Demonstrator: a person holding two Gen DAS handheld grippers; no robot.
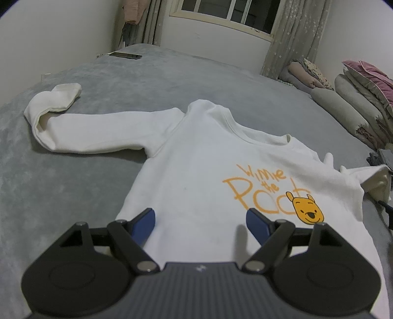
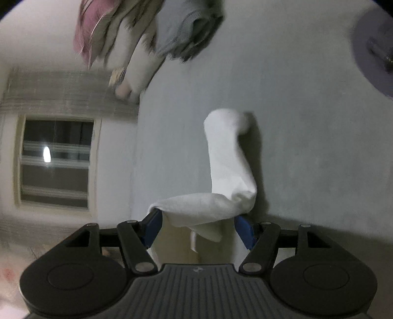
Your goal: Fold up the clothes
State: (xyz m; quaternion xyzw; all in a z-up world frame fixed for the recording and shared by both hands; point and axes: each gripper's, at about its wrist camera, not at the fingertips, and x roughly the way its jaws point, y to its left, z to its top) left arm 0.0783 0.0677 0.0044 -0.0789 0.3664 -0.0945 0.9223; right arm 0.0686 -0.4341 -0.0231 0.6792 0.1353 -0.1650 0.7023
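- Grey bed cover (image 1: 73,171) fills both views; window (image 1: 231,12) at top of left view.
- White sweatshirt (image 1: 196,166) lies flat, centre frame, one sleeve (image 1: 86,127) stretched to upper left.
- Left gripper (image 1: 201,222) spread wide over the hem, gripping nothing.
- Right gripper (image 2: 197,228) spread wide; other sleeve (image 2: 228,171) draped between its fingers, not pinched.

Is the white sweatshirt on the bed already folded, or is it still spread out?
Spread out. The sweatshirt lies flat, print up, on the bed, its sleeve stretched sideways; only the cuff is bent back.
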